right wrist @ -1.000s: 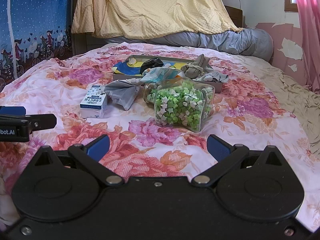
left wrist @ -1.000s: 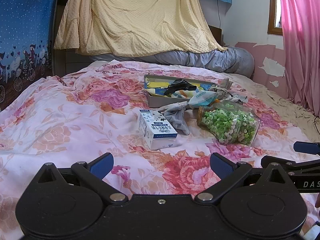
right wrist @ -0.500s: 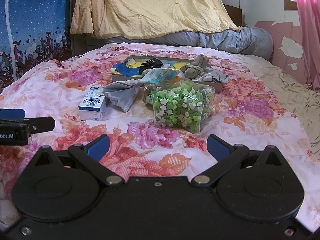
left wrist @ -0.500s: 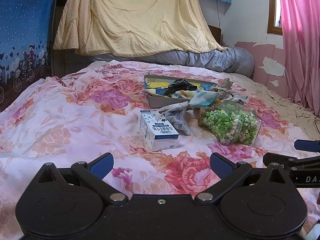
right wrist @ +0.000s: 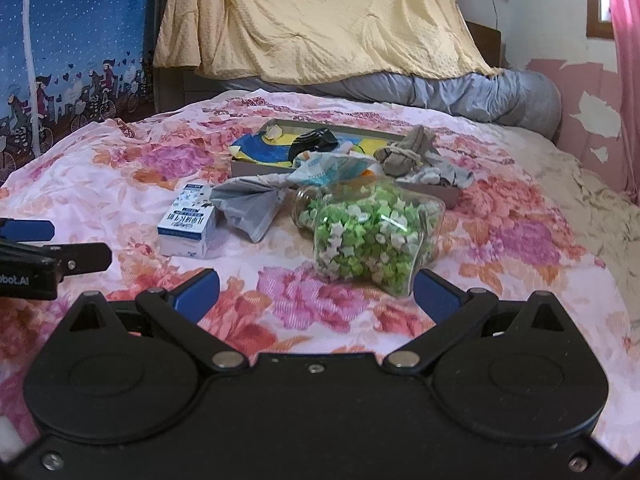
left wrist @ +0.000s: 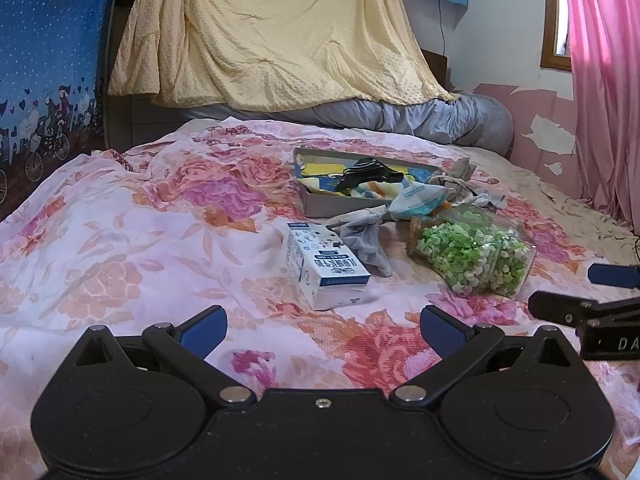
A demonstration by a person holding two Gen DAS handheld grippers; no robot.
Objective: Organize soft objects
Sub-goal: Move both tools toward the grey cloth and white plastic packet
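On the floral bedspread lies a crumpled grey cloth (left wrist: 366, 236) (right wrist: 250, 208) between a small milk carton (left wrist: 324, 268) (right wrist: 188, 224) and a tipped jar of green paper stars (left wrist: 472, 256) (right wrist: 372, 236). Behind them a shallow box (left wrist: 320, 200) (right wrist: 256, 168) holds a black sock (left wrist: 364, 172) (right wrist: 316, 140) and coloured fabric. A white-and-blue patterned cloth (left wrist: 416, 200) (right wrist: 332, 166) and a knotted khaki cloth (right wrist: 404, 152) hang over its near rim. My left gripper (left wrist: 322, 330) is open just short of the carton. The right gripper (right wrist: 316, 294) is open, close in front of the jar.
A yellow blanket (left wrist: 276, 40) drapes over the headboard, with a rolled grey quilt (left wrist: 420, 120) below it. A pink curtain (left wrist: 604, 80) hangs at the right and a blue printed cloth (left wrist: 44, 60) at the left. Bare floral bedspread (left wrist: 120, 248) stretches left of the carton.
Both grippers have crept forward over the bed, so the carton, grey cloth and jar sit nearer and lower in view. Both remain open and hold nothing.
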